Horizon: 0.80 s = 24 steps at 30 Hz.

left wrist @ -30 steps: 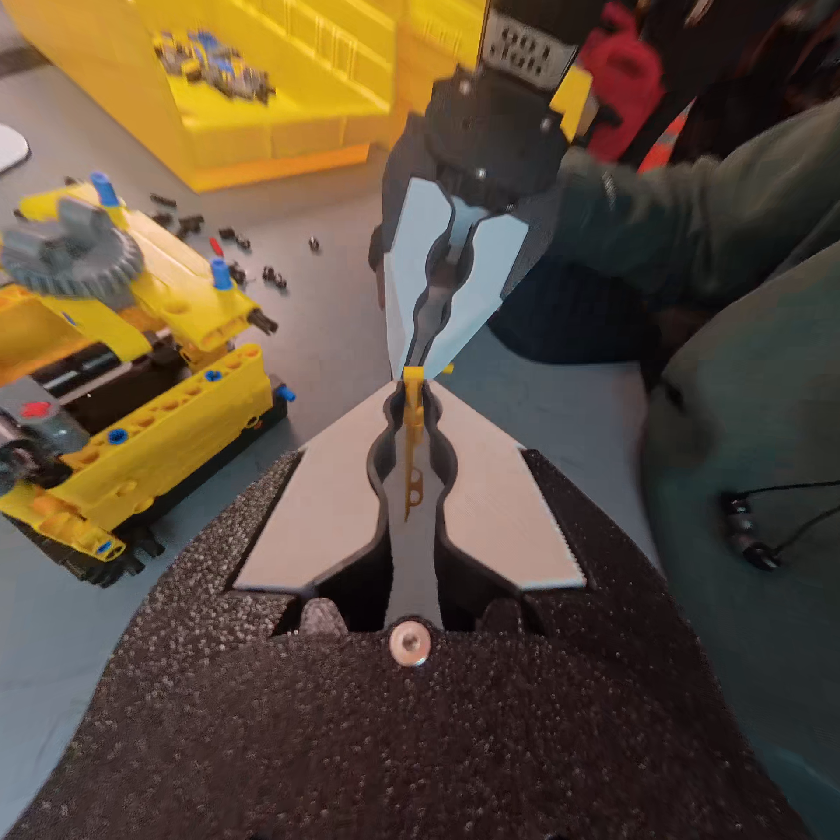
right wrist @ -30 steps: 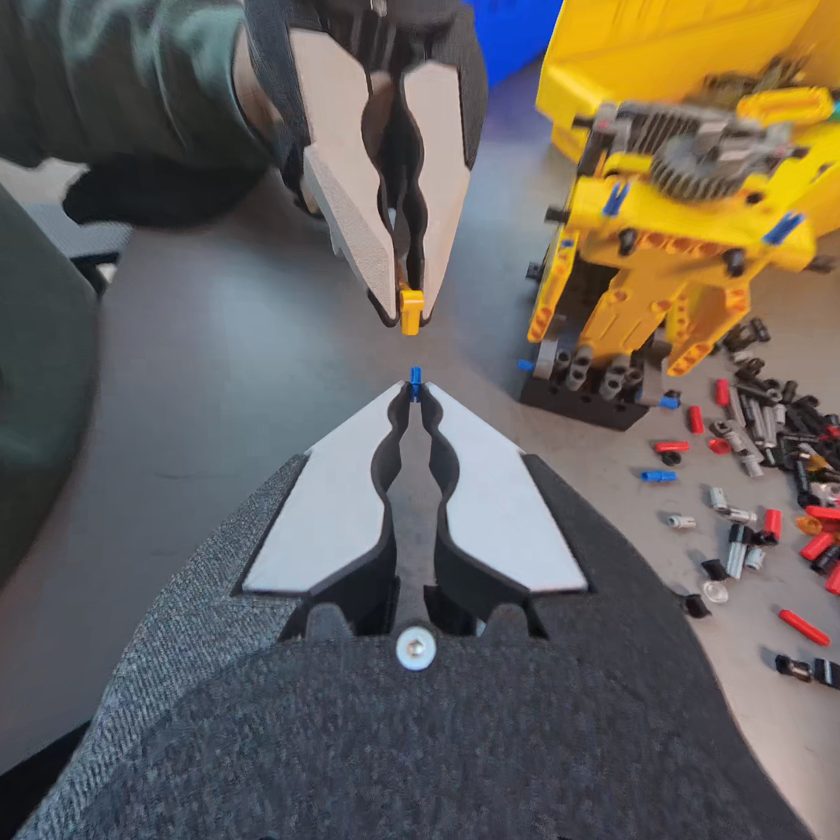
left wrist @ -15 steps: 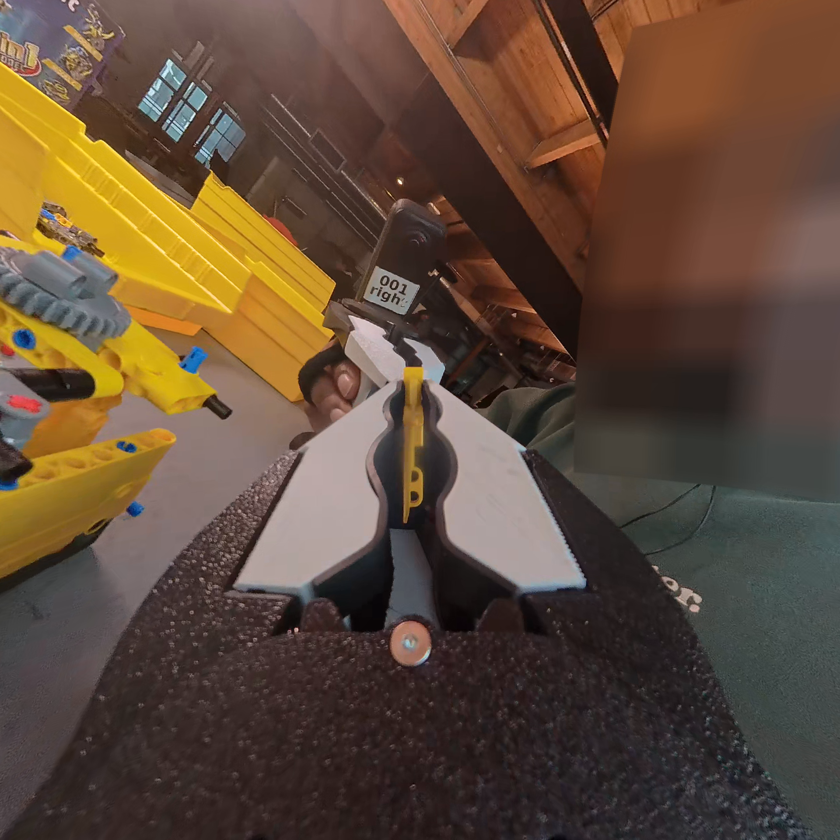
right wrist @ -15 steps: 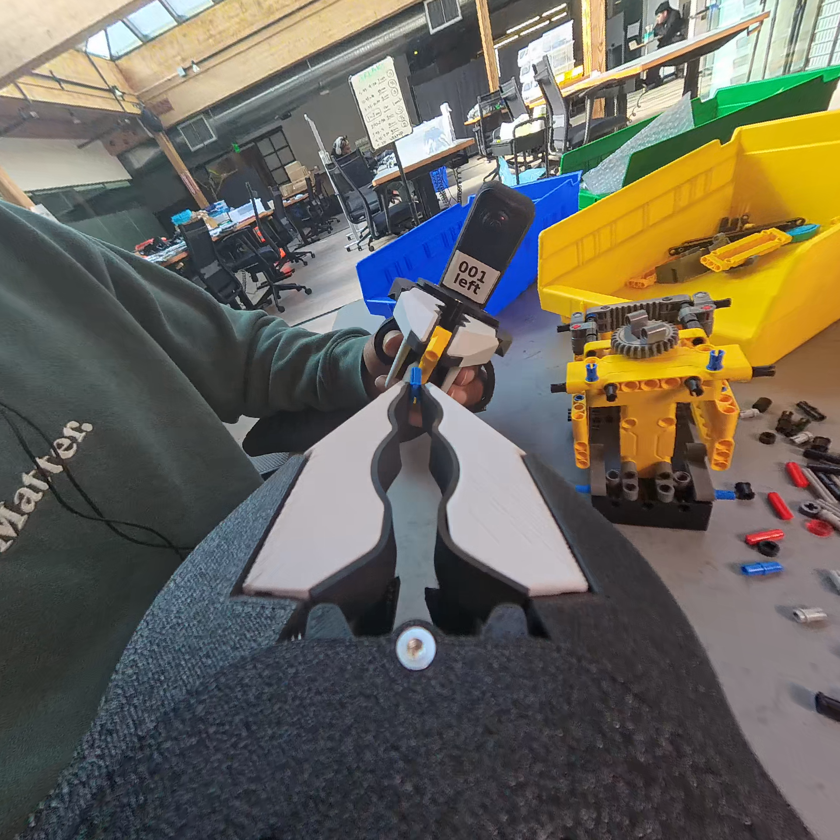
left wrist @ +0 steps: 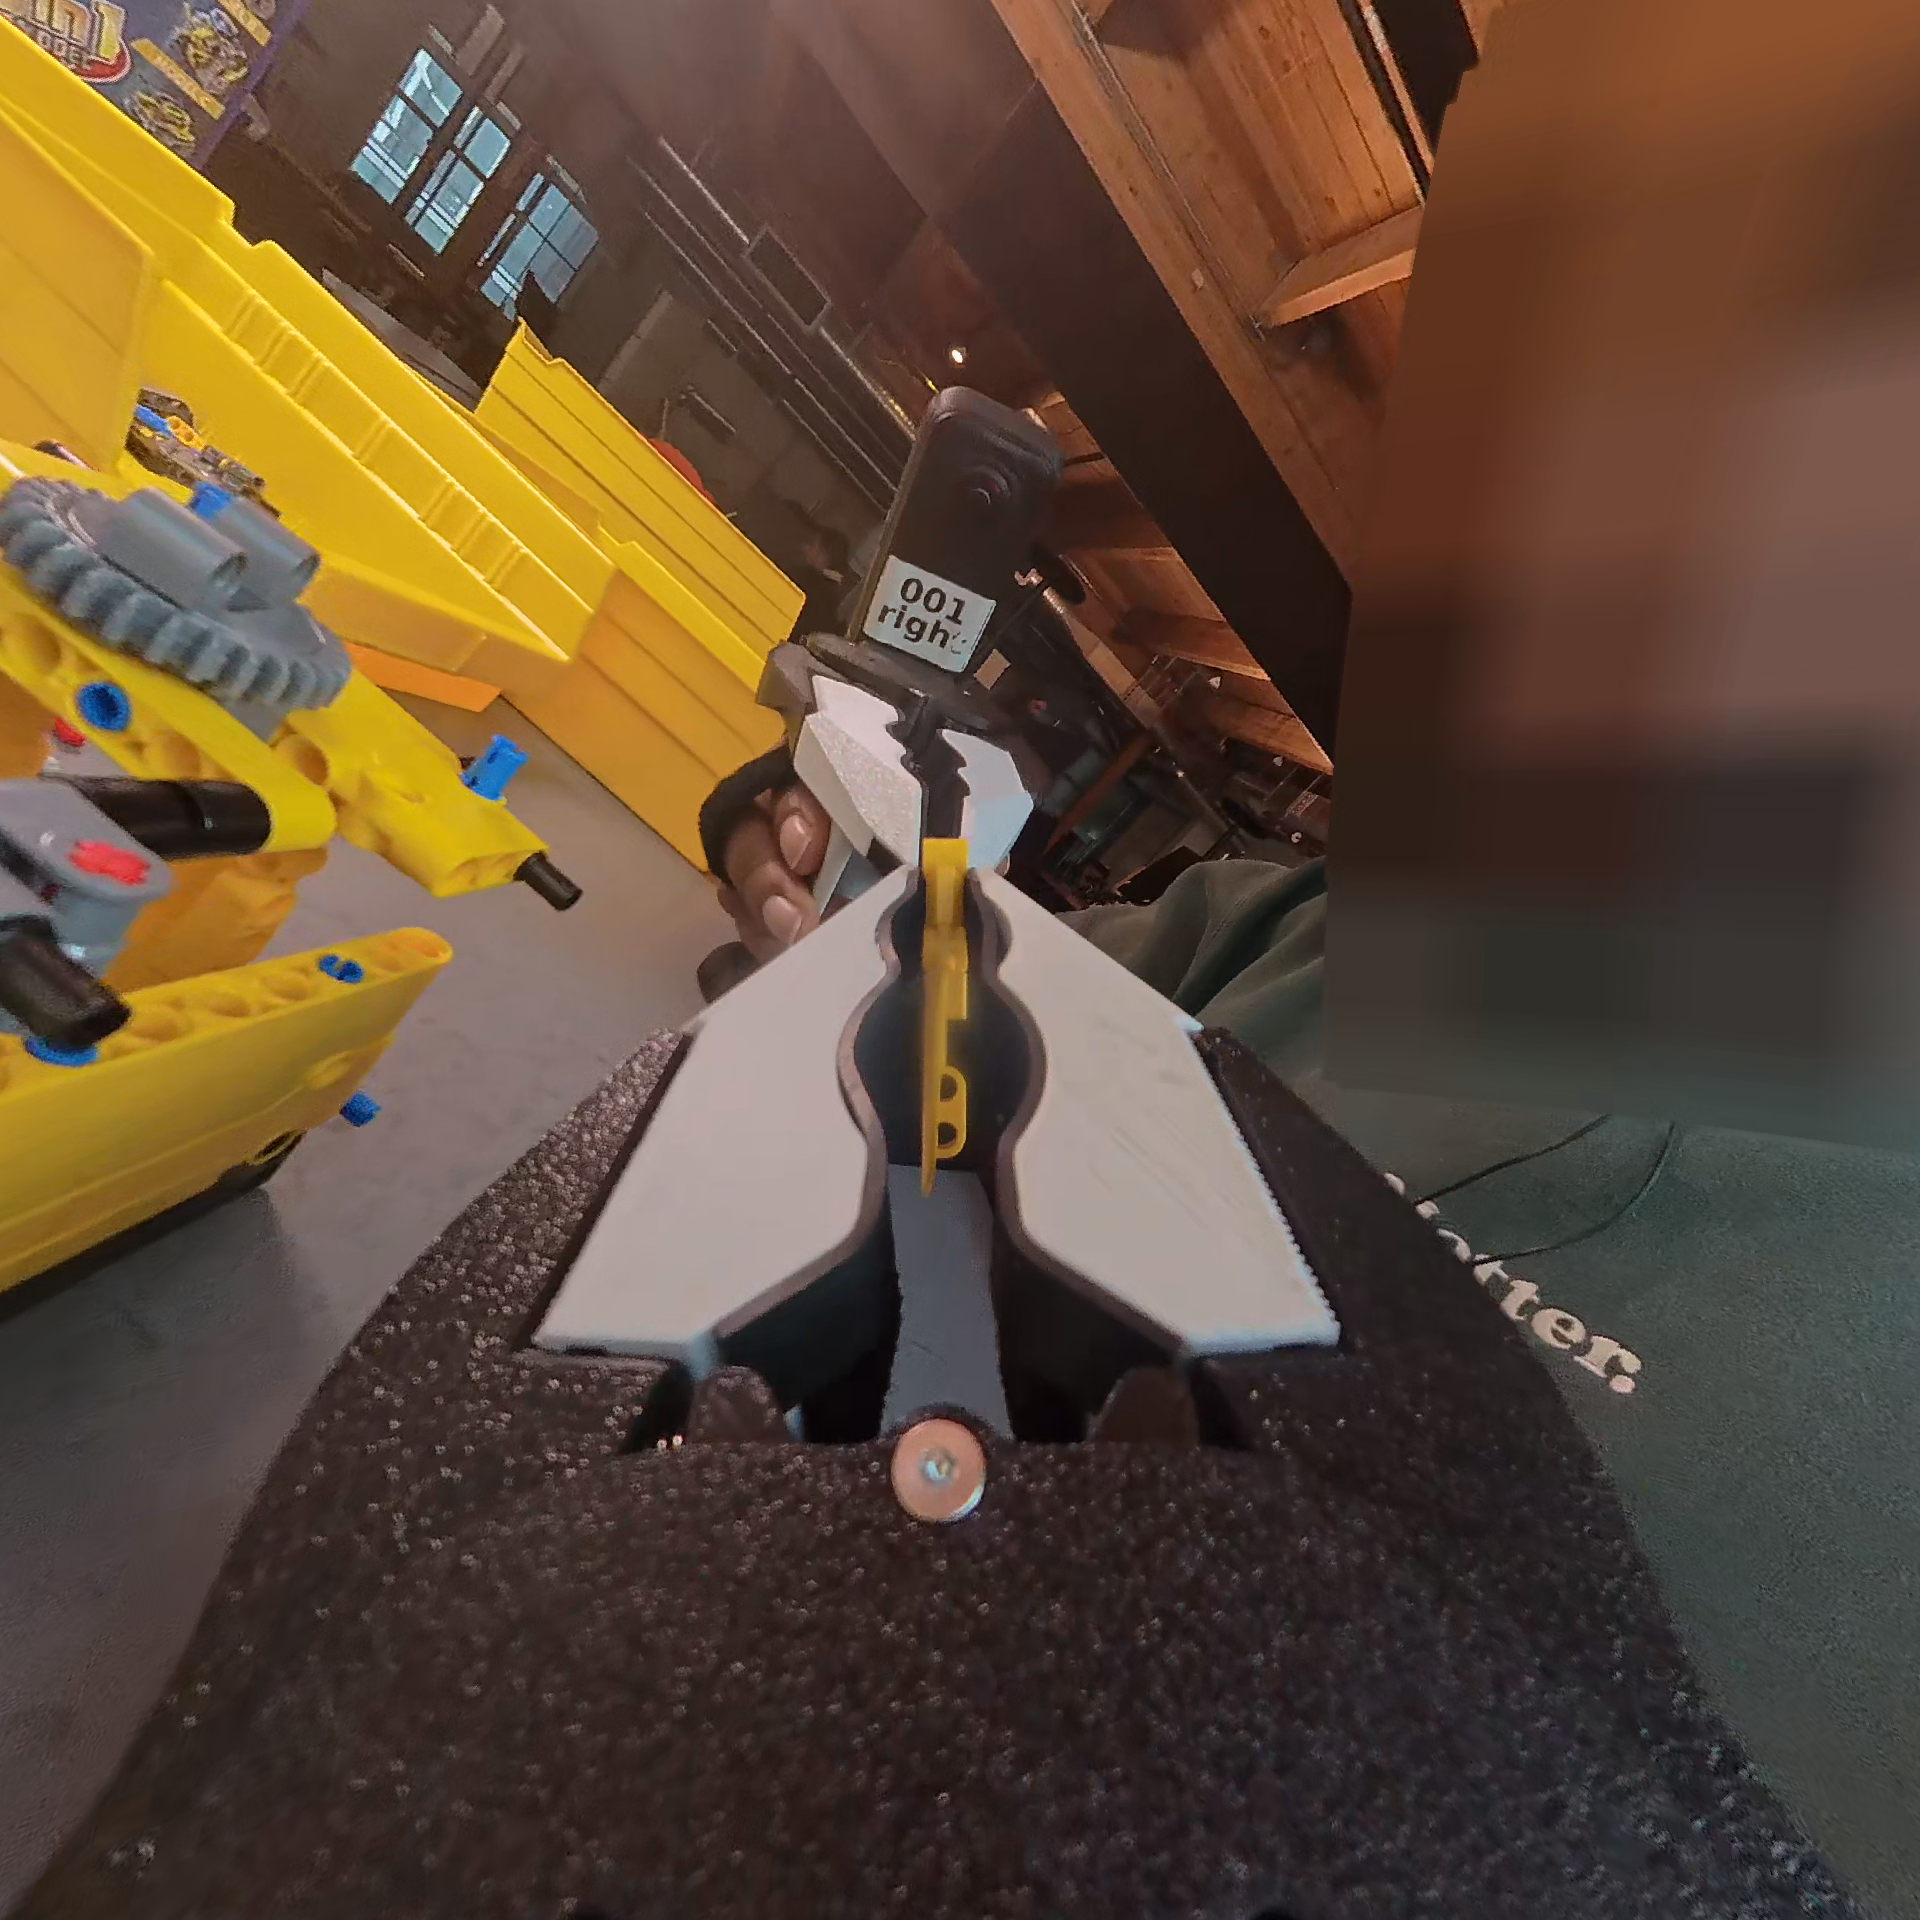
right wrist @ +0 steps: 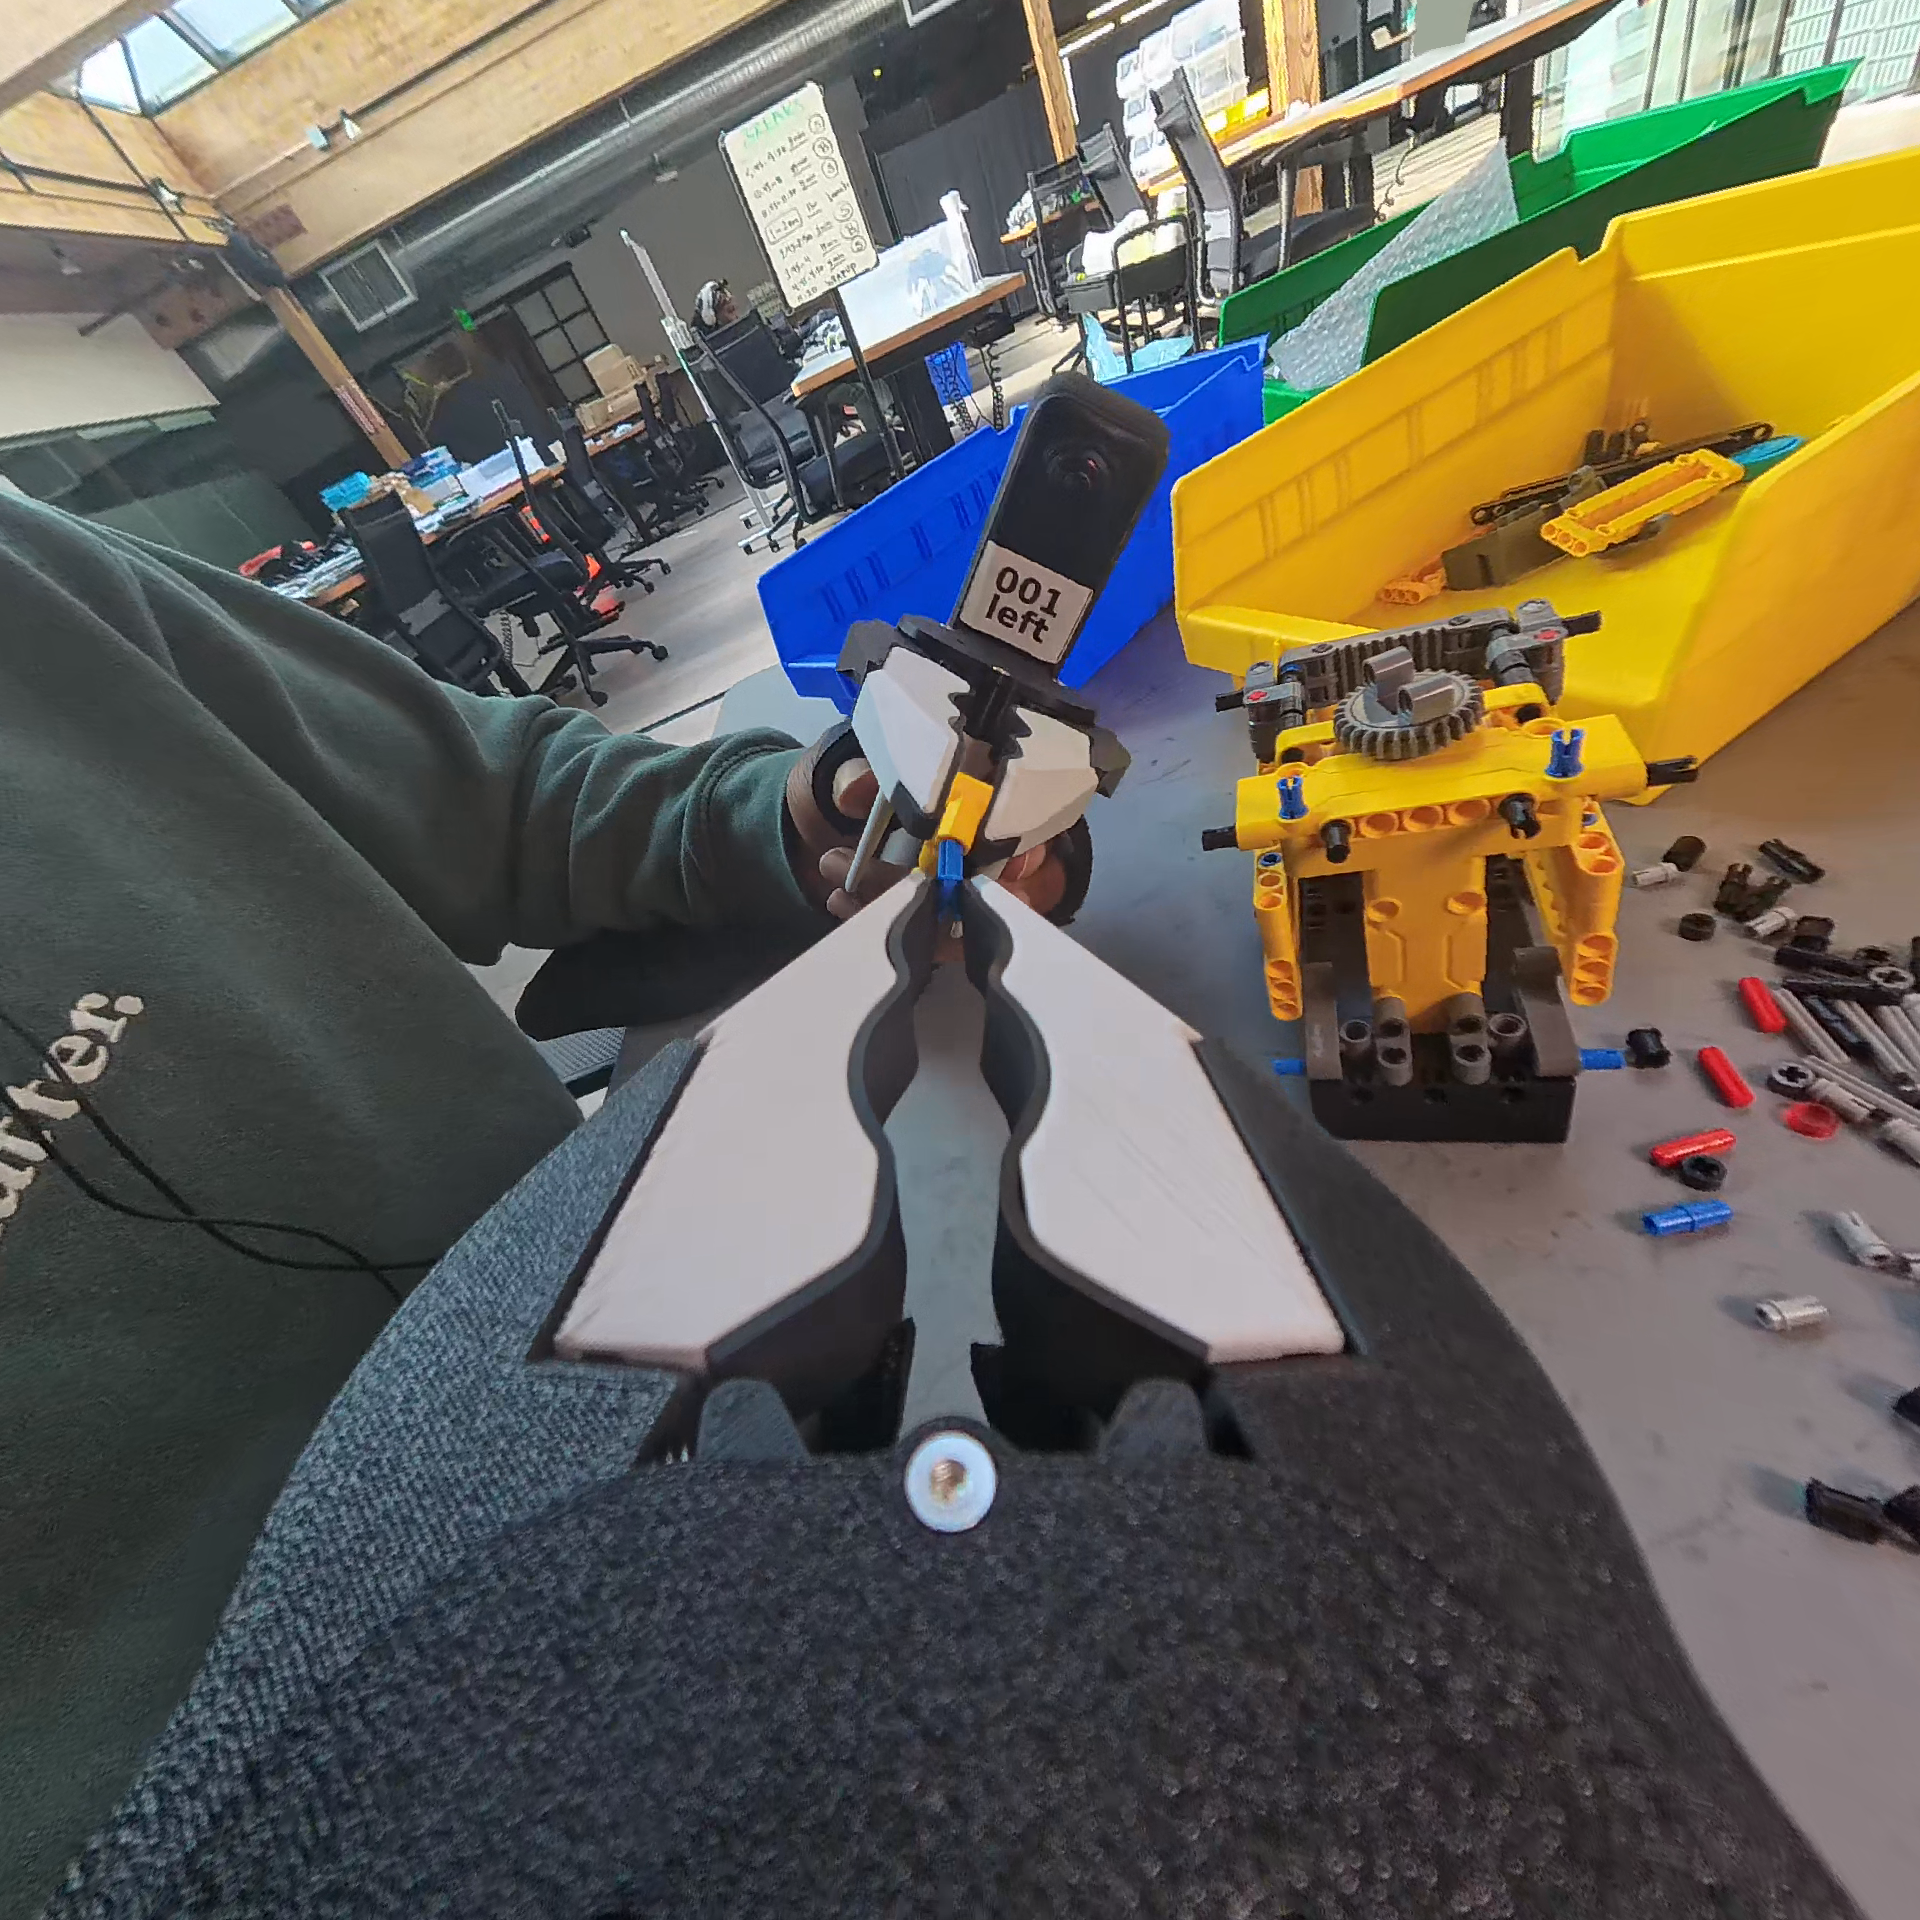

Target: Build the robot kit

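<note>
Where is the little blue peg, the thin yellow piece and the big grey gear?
blue peg (right wrist: pixel 947 871), right wrist view, on its middle, above the fingertips.
yellow piece (left wrist: pixel 943 997), left wrist view, on its flat side.
grey gear (right wrist: pixel 1410 716), right wrist view, on its toothed face.

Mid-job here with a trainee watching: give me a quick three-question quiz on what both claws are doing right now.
1. True or false: the left claw is shut on a thin yellow plastic beam.
2. What does the right claw grip? A) a red pin B) a small blue plastic pin C) a grey gear
3. Fill in: the yellow-and-black brick model topped by a grey gear stands on the grey table in front of the ___ plastic bin.

Key: 1 true; 2 B; 3 yellow.
</note>
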{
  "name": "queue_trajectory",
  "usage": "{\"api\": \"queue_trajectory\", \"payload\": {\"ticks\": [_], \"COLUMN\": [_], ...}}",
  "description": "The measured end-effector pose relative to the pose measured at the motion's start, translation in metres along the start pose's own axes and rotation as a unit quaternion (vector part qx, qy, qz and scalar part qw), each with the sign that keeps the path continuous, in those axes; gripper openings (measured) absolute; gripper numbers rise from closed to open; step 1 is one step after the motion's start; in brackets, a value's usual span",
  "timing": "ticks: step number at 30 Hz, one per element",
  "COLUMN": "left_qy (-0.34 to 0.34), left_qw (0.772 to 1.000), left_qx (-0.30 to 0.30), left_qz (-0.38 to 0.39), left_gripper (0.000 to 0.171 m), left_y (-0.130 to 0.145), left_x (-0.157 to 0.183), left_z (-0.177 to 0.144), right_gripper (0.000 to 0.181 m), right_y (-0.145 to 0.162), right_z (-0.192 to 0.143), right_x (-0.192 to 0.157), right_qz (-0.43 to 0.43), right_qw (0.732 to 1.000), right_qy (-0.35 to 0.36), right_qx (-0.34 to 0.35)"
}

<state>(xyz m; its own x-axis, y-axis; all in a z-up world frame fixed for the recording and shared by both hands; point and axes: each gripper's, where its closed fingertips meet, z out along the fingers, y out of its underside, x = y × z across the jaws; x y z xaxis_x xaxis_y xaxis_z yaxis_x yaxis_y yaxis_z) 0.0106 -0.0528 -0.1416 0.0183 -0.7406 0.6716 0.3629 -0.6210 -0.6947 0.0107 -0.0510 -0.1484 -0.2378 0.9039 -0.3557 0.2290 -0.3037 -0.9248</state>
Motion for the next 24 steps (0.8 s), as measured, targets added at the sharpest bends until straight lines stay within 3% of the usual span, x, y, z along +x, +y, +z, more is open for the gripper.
{"api": "queue_trajectory", "payload": {"ticks": [7,12,24], "left_qy": [-0.104,-0.126,-0.094], "left_qw": [0.982,0.972,0.984], "left_qx": [-0.091,-0.128,-0.092], "left_qz": [0.126,0.15,0.12], "left_gripper": [0.006,0.006,0.006], "left_y": [0.01,0.019,0.017], "left_x": [-0.011,-0.015,-0.007], "left_z": [-0.004,-0.006,0.002], "right_gripper": [0.002,0.002,0.002], "right_y": [0.011,0.02,0.008], "right_z": [0.001,0.003,0.002], "right_x": [0.006,0.007,0.0], "right_qz": [-0.019,-0.062,-0.052], "right_qw": [0.999,0.996,0.999], "right_qy": [0.024,0.035,-0.008], "right_qx": [-0.03,-0.059,0.002]}}
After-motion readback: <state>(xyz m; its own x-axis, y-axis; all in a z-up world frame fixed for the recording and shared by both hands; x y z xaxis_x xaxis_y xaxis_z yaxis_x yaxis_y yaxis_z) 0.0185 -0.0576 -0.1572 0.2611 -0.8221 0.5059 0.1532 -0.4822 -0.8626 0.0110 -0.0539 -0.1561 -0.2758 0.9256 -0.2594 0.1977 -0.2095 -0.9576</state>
